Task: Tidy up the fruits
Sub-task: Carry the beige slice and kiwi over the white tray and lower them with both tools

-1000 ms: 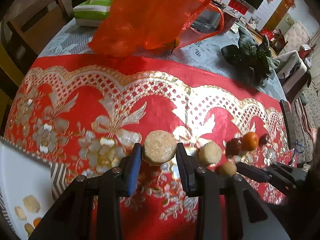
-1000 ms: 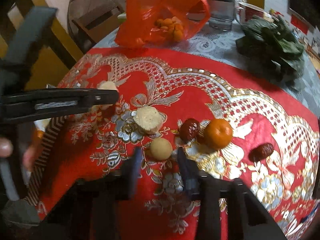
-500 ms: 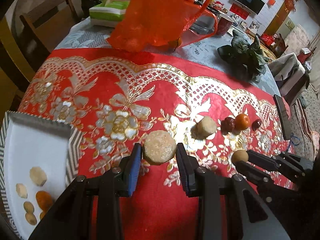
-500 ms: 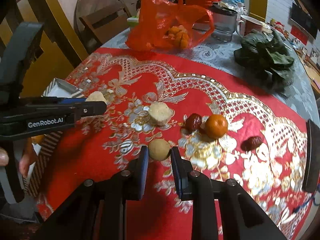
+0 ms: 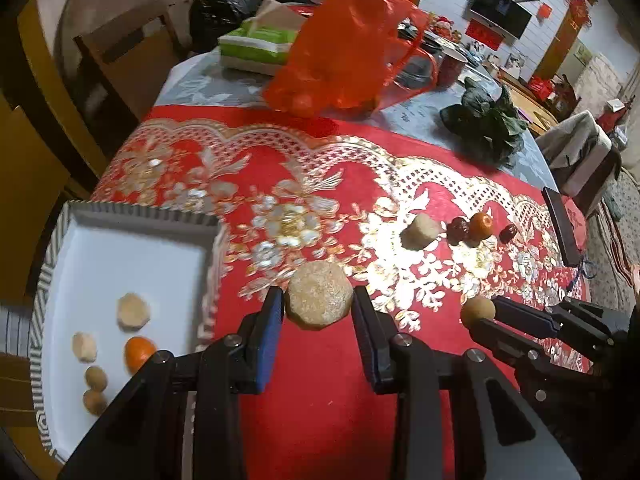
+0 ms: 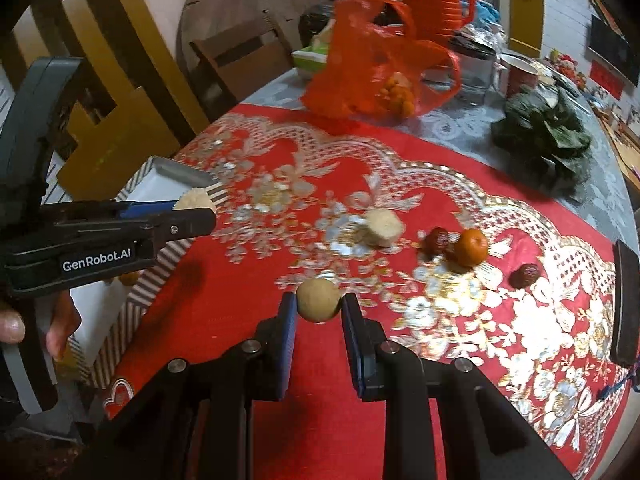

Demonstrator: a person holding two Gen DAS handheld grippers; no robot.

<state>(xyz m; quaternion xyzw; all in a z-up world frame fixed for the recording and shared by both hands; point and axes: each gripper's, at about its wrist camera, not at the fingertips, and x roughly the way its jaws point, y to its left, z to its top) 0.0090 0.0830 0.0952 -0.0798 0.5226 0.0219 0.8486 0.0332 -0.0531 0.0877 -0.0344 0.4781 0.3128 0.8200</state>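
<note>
The left claw (image 5: 319,312) is clenching a flat, tan, round-cut fruit piece (image 5: 320,300) between its blue pads, holding it in the lower middle of the left wrist frame, clear of the red and gold cloth (image 5: 320,184) covering the surface. In the right wrist view the same claw (image 6: 196,210) is reaching in from the left edge with that piece (image 6: 195,200) sitting at its tip, just in front of the tray's near corner.

The right claw (image 6: 319,312) is gripping a small round tan fruit (image 6: 319,299) between its pads, in the lower middle of its own frame; in the left wrist view it (image 5: 480,314) is coming in from the lower right with the small fruit (image 5: 477,311) at its tip.

A white tray with a striped rim (image 5: 140,212) is lying at the lower left of the left wrist frame, holding two pale cut pieces (image 5: 133,310), a small orange (image 5: 139,354) and two little tan balls (image 5: 96,378).

Right of centre on the cloth, another pale cut chunk (image 5: 420,232) is lying apart from a cluster of a dark red date (image 5: 458,229) touching an orange (image 5: 480,225), with a second date (image 5: 508,233) just to the right of them. A dark flat slab (image 5: 562,228) is resting near the right edge. Beyond the cloth, an orange plastic bag (image 5: 344,52) is standing at upper centre, with a bunch of dark leafy greens (image 5: 486,124) at upper right.
</note>
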